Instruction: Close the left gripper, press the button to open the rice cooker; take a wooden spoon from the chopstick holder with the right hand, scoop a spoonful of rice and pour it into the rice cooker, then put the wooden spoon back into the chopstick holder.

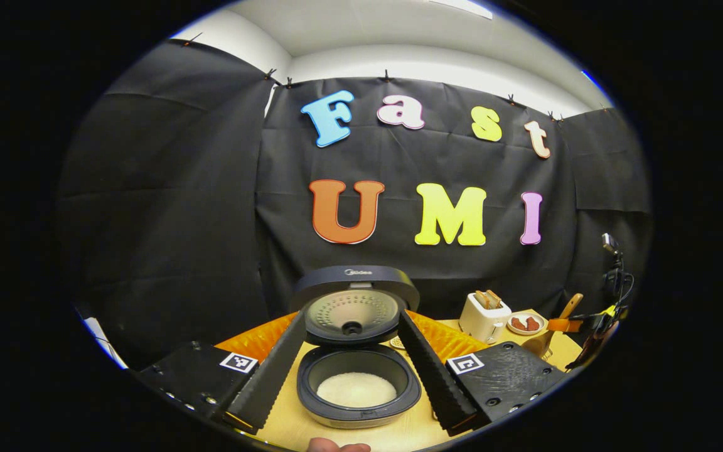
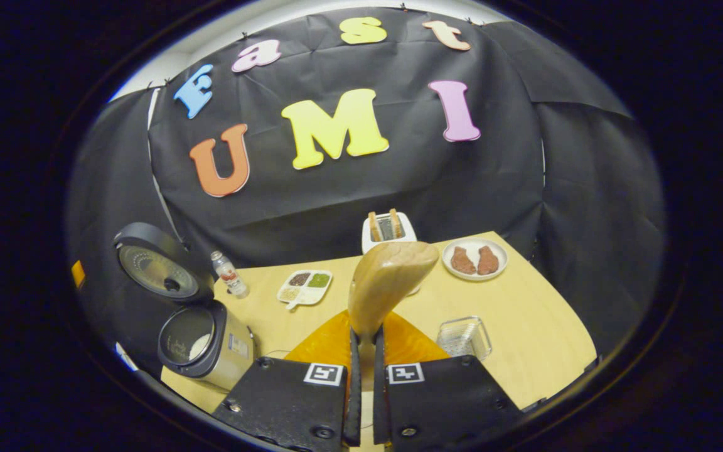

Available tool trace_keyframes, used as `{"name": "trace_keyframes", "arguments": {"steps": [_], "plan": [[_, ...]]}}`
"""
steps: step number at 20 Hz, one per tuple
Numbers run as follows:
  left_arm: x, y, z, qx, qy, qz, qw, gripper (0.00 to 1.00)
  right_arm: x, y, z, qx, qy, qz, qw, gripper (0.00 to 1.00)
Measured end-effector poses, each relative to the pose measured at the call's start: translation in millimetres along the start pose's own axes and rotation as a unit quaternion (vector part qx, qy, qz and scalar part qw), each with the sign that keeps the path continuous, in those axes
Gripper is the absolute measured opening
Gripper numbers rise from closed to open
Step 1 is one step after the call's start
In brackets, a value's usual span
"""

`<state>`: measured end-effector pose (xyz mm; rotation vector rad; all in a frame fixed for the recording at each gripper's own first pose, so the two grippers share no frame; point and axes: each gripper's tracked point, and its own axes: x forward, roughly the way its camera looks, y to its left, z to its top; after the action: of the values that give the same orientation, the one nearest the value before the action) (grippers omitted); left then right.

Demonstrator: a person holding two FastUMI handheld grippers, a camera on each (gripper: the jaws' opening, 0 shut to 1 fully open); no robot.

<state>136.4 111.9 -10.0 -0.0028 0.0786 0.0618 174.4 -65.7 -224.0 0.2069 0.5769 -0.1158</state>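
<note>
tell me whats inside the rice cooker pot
White rice lies in the open rice cooker, covering the middle of the pot's floor; what is under the rice cannot be seen.

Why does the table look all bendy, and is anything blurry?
Left gripper view: the fisheye lens curves the table edge; the rice cooker looks sharp. Right gripper view: the table bows too, and the close spoon looks slightly soft.

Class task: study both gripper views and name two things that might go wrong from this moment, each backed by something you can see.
1. The right gripper pinches the wooden spoon low on its handle, bowl up; it may pivot or slip.
2. The rice cooker stands open with rice inside, its lid upright; the left gripper, fingers spread on either side of the pot, may knock it.
</note>
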Motion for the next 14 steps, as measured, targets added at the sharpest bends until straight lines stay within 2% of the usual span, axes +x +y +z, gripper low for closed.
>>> {"name": "trace_keyframes", "arguments": {"steps": [6, 11, 14], "plan": [[-37.1, 38.7, -9.7, -0.005, 0.014, 0.026, 1.0, 0.95, 27.0, 17.1, -63.8, -0.053, 0.037, -0.03, 0.997, 0.13], [-61.9, 68.7, -23.2, -0.008, 0.034, 0.053, 0.998, 0.94, 57.9, 16.3, -94.2, -0.154, 0.031, -0.07, 0.985, 0.12], [-72.1, 90.6, -26.8, -0.015, 0.039, 0.073, 0.996, 0.95, 63.1, 26.4, -115.8, -0.163, 0.041, -0.063, 0.984, 0.13]]}}
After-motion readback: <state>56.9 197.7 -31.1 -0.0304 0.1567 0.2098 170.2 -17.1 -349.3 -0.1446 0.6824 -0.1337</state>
